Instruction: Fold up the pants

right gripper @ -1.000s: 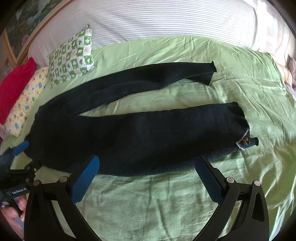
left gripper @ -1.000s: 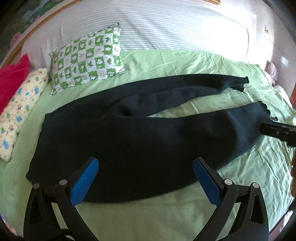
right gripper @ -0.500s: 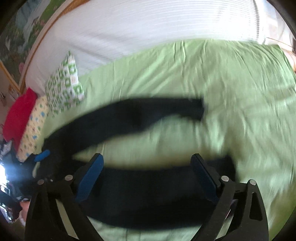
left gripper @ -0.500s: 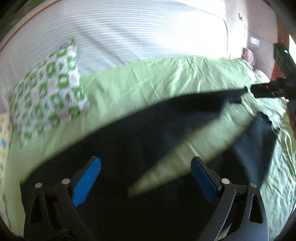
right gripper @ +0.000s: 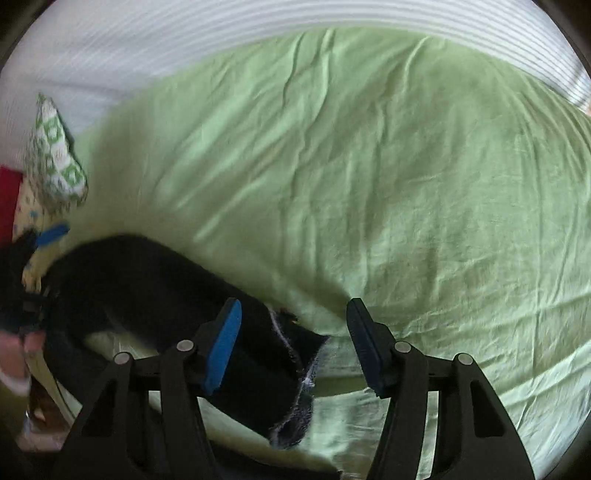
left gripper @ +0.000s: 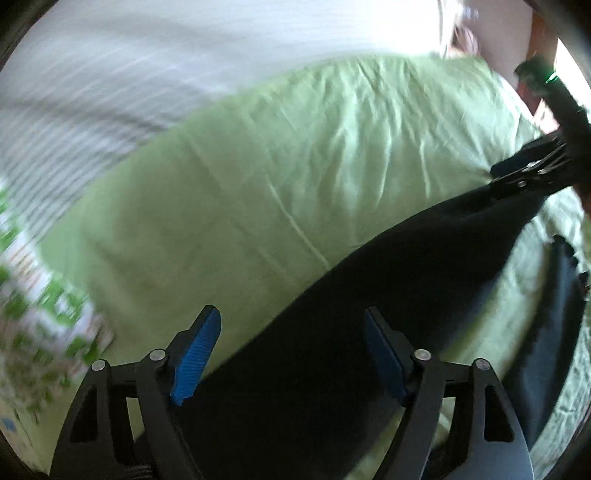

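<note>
Black pants point(left gripper: 369, 332) lie on the green bed sheet point(left gripper: 277, 166). In the left wrist view my left gripper point(left gripper: 291, 354) is open just over the pants' waist end, blue pads wide apart. The right gripper point(left gripper: 532, 173) shows at the far right, at the end of the upper leg, which looks pulled taut toward it. In the right wrist view my right gripper point(right gripper: 293, 347) has its jaws apart, with the hem of a pant leg point(right gripper: 295, 354) between and below them; contact is unclear. The left gripper point(right gripper: 48, 236) shows at the far left.
A green-and-white checked pillow point(right gripper: 55, 162) and a red pillow point(right gripper: 7, 199) lie at the left of the bed. A striped white cover point(right gripper: 258, 22) lies behind the sheet. The sheet to the right and behind is bare point(right gripper: 406, 184).
Both grippers have moved forward and down close to the pants. The far leg has shifted toward the near leg, and both jaws have narrowed a little.
</note>
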The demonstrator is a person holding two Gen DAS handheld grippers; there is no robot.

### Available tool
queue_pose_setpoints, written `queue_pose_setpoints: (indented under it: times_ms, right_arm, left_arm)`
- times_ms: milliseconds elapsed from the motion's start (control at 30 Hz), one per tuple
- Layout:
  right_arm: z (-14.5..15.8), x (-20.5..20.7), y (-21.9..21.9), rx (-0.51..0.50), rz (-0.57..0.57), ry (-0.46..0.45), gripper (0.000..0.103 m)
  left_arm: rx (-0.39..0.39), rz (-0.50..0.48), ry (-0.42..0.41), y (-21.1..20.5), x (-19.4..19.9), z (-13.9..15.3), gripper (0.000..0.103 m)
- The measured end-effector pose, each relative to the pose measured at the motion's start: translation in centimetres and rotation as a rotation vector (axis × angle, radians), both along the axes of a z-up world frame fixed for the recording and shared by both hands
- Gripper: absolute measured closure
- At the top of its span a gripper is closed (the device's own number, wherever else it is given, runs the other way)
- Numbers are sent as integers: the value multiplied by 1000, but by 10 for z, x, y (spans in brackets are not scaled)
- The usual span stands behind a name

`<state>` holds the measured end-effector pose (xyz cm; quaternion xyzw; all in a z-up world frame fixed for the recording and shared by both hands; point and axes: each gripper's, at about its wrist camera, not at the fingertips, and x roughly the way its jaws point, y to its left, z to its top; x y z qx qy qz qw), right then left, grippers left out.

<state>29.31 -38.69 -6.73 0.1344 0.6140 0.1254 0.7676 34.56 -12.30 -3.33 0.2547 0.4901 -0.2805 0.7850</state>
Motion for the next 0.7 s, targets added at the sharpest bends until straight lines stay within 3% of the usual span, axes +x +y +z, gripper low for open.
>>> queue_pose_setpoints:
  times_ms: [67,133,200,300,333,433,700]
  right_arm:
    - [-5,4,5,-8,29,19,48]
    - [-8,9,7,15,56,36,60]
    - [-8,9,13,36,92,41,84]
    - [-1,7,14,41,102,22,93]
    - [4,5,12,38,97,3,93]
    - [25,-4,1,33,67,-65,94]
    - [80,-46,-14,20,72,-203,95]
  left_arm:
    - [35,-28,33,-9,8,-15,27]
    - [69,-60,95,-18,14,-33,30]
    - [66,-76,146,-22,18,-43,37]
    - [-8,-80,258,-19,20,-37,82]
    - [-5,-75,258,-19,18,-34,91]
    - [-24,-83,256,-17,3,-19,95]
    - [-176,-34,279,12,-70,30,96]
